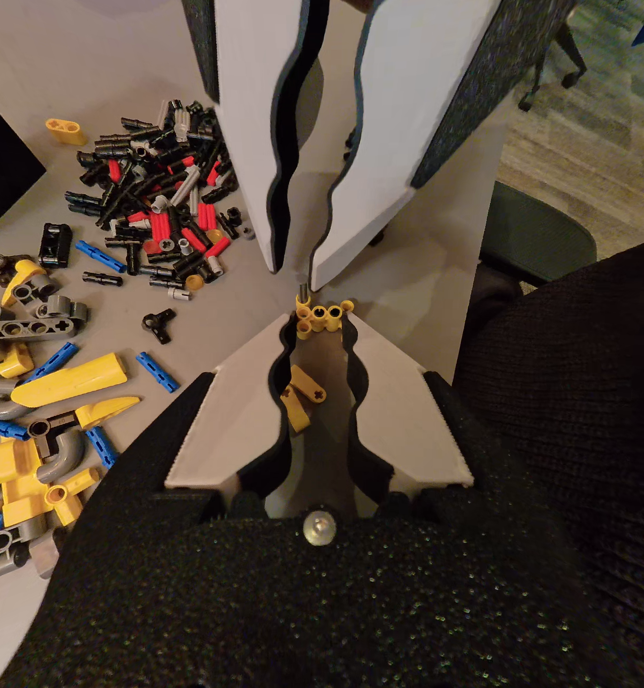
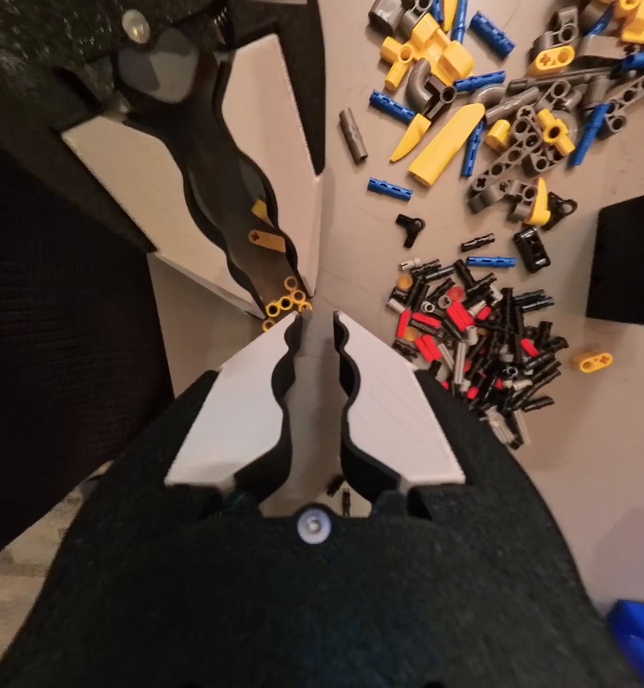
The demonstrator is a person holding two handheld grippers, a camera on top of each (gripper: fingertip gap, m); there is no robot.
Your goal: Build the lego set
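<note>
My left gripper (image 1: 319, 320) is shut on a small yellow beam with round holes (image 1: 322, 316), held at its fingertips just above the grey table (image 1: 406, 305). A short grey pin (image 1: 303, 284) stands in the beam's end hole. My right gripper (image 1: 295, 278) comes in from above with its tips around the pin's top. In the right wrist view the right gripper (image 2: 317, 316) shows a narrow gap wider than the pin (image 2: 307, 315), which sits against one finger. The left gripper (image 2: 287, 303) and the beam (image 2: 285, 302) show there too. Two loose yellow links (image 1: 305, 387) lie under the left gripper.
A pile of black, red and grey pins (image 1: 164, 201) lies on the table, also in the right wrist view (image 2: 480, 335). Yellow, grey and blue parts (image 1: 33, 391) lie beside it. A black slab (image 2: 629, 260), a chair (image 1: 536, 238) and a dark knit sleeve (image 1: 574, 409) are nearby. Left and right tips are no more than a few centimetres apart.
</note>
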